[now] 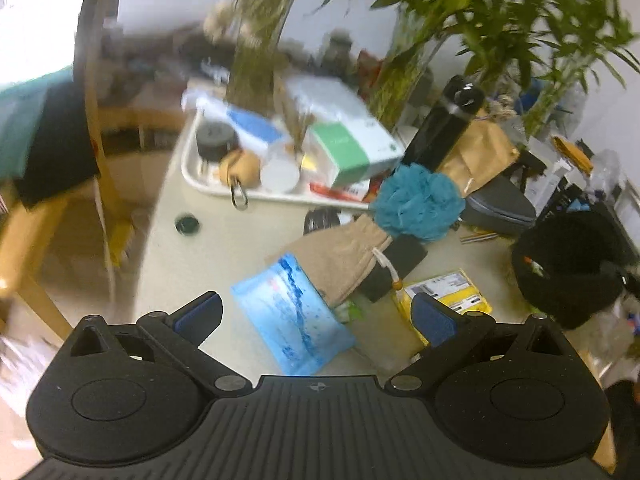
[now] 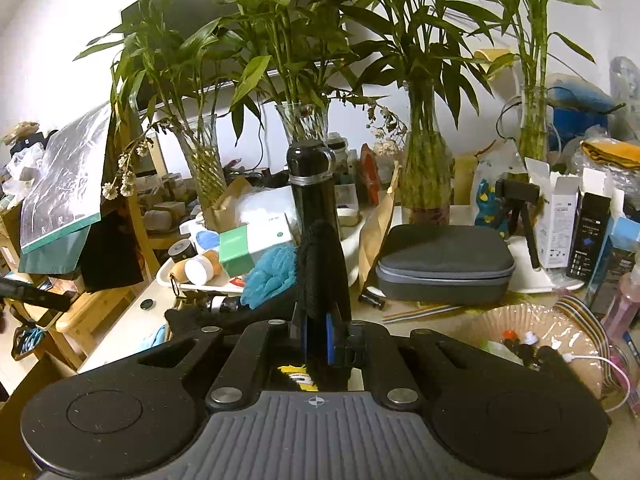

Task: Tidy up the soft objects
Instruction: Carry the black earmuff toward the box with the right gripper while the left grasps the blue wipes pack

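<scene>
Right gripper (image 2: 316, 338) clamped on black knit cloth (image 2: 318, 264), floppy, light, drapes at 12 o'clock. Left gripper (image 1: 316, 314) spread wide, empty, over blue soft pack (image 1: 292, 316). Teal mesh pouf (image 1: 420, 204) at 1 o'clock: squishy, springy, best pinched mid-bunch.

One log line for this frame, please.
left hand-held gripper open above wipes pack | right hand-held gripper shut on black cloth
</scene>
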`<state>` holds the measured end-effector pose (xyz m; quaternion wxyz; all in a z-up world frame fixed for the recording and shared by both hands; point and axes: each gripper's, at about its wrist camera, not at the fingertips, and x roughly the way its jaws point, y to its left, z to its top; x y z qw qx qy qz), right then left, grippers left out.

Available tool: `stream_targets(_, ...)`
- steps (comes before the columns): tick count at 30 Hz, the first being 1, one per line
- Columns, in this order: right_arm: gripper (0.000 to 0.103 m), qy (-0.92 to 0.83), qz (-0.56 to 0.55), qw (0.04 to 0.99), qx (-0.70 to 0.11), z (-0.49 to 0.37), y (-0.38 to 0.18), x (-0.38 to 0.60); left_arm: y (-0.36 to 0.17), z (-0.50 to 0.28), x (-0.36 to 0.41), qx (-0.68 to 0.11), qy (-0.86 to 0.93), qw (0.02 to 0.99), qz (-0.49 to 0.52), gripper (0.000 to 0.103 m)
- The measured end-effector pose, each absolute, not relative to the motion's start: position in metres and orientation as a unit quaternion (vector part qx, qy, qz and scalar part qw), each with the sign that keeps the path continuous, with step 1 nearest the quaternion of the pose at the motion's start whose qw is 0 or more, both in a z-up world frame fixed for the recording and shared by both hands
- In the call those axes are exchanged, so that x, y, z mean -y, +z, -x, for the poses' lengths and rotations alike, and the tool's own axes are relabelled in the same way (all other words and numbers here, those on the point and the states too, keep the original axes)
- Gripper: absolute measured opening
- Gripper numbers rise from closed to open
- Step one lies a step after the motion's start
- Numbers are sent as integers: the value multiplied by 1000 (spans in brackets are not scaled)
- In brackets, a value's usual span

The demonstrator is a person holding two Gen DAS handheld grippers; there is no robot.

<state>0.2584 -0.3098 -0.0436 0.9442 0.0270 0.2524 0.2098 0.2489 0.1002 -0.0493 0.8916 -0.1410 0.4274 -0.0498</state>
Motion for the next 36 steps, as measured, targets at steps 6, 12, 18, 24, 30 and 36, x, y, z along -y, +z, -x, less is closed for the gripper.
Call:
stream_targets(6,11,213,-31,944,-250,-256,-43,312,-87,-283,-113,-469,-44,856,215,103)
stream_targets(12,11,216,-39,944,-246,-253,-42,316,-132,-313,-122,-515,-15,816,264,97)
stream_targets(18,11,221,-41,944,-243,-250,-42,319,-163,-328,-124,-542,-10,786,298,91)
stream_targets(24,11,223,-41,943,-242,-249,-42,319,-173,-335,-121,-545,0,788,287,83)
stream_targets(30,11,223,-41,944,-240,-247,-40,320,-170,-333,-117,-540,-6,802,256,69)
stream_targets(36,11,224,-46,943,-241,-243,-38,320,-153,-328,-119,-521,-14,817,246,67)
